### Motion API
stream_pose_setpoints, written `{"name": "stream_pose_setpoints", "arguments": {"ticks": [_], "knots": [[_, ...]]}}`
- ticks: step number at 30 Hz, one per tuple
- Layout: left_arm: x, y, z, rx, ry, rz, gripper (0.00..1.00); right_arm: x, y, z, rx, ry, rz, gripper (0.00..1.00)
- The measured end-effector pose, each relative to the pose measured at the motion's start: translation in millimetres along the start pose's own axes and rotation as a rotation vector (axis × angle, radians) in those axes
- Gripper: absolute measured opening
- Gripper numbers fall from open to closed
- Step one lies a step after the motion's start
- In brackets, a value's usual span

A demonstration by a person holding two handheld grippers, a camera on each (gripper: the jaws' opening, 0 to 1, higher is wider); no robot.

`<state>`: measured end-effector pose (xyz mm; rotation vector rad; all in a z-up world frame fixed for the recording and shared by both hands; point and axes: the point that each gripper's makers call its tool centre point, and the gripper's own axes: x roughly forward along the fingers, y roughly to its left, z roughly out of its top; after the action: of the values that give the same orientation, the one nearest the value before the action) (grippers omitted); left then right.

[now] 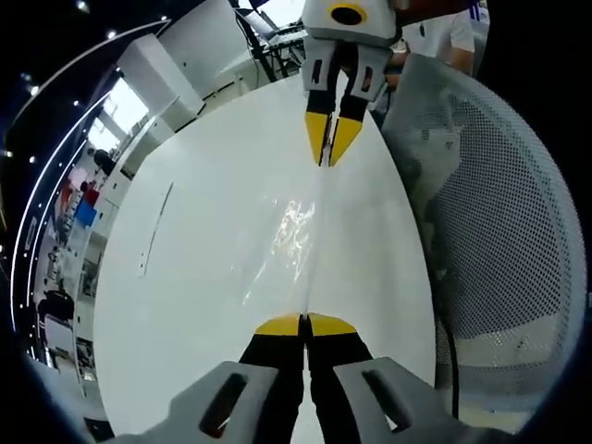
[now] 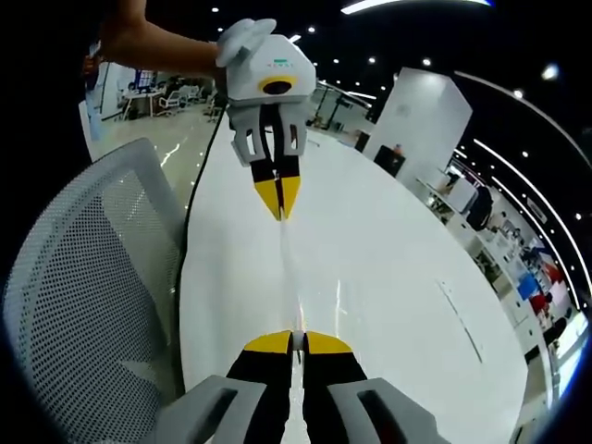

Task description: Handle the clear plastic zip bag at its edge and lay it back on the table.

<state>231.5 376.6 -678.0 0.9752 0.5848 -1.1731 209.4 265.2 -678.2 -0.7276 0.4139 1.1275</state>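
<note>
Between the two tools, the clear plastic zip bag (image 1: 298, 242) was stretched edge-on above the white table (image 1: 203, 305), so thin that it read mostly as a pale seam and some glare. At the near end of the left gripper view, the left gripper (image 1: 304, 325) had its yellow-tipped jaws pressed together on one edge of the bag; at the far end, the right gripper (image 1: 331, 148) pinched the opposite edge, jaws likewise closed on it. From the right gripper view the same line-up showed reversed, with the bag (image 2: 289, 277) running away to the left gripper (image 2: 278, 199). A white mesh chair (image 1: 499, 222) stood just beside the table's right edge.
</note>
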Motion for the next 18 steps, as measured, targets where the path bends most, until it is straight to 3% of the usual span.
{"name": "stream_pose_setpoints", "arguments": {"ticks": [18], "knots": [[1.5,1.1,2.9,0.038,0.007,0.021,0.00,-1.4,-0.9,-2.3,0.018,0.026,-0.004,0.00]]}}
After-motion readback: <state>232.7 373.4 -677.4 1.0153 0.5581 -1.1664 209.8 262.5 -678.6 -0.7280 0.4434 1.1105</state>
